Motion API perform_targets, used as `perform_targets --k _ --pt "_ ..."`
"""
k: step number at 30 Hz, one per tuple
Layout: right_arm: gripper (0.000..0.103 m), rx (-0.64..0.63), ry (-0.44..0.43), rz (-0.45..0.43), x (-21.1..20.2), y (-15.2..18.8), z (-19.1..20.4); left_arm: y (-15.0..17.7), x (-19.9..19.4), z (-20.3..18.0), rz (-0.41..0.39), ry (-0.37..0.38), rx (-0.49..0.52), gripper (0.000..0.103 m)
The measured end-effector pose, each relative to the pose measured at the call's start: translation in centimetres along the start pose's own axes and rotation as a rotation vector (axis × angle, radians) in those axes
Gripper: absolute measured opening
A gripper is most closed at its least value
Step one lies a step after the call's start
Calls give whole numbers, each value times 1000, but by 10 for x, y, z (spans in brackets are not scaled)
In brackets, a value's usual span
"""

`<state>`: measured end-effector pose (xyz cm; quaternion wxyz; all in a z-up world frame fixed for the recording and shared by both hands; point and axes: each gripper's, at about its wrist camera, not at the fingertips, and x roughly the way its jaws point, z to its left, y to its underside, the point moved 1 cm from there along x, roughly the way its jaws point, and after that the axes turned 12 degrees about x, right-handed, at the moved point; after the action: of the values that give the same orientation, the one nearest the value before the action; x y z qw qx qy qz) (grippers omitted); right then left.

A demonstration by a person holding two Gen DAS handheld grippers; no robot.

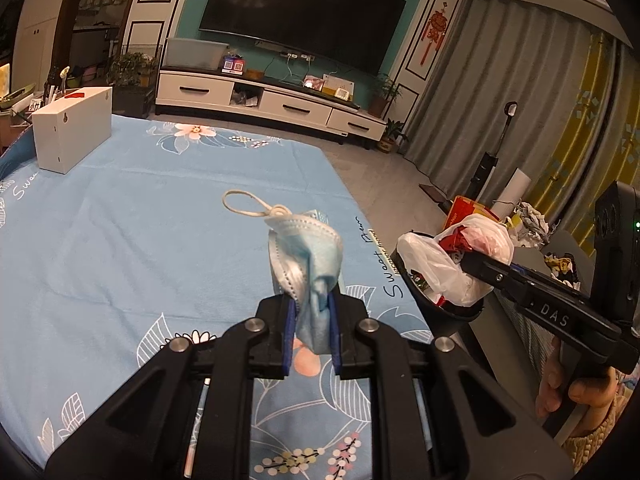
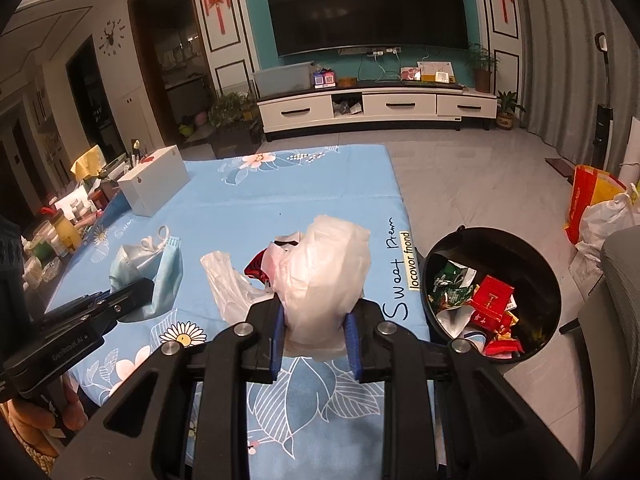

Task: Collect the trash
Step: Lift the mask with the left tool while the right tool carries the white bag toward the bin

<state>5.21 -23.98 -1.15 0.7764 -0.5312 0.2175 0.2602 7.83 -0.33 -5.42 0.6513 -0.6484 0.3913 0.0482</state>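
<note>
Above the blue flowered desk, both tongs carry trash. Left tongs are nearly closed, their blue pads pinching a crumpled blue face mask that stands up toward twelve o'clock, its ear loop flopping toward eleven. Right tongs are closed a little wider on a bunched white plastic bag with red wrappers showing inside. A black trash bin, already holding red and green wrappers, sits off the desk's edge at about three o'clock from the right tongs. Both items look light, soft and limp; the bag seems slippery, so a bite on gathered folds suits it best, while the mask's pleated middle gives a surer hold than its loop.
</note>
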Motion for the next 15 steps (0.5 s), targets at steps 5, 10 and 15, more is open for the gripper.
perform_targets --k 5,10,15 --pt "26 4 -3 -1 -3 2 1 0 -5 -3 -8 0 2 15" --pt "26 0 -2 -9 -6 2 0 0 -9 -7 -16 3 8 15" --pt "26 1 4 -20 -13 3 -2 -2 -10 -10 -22 10 16 15"
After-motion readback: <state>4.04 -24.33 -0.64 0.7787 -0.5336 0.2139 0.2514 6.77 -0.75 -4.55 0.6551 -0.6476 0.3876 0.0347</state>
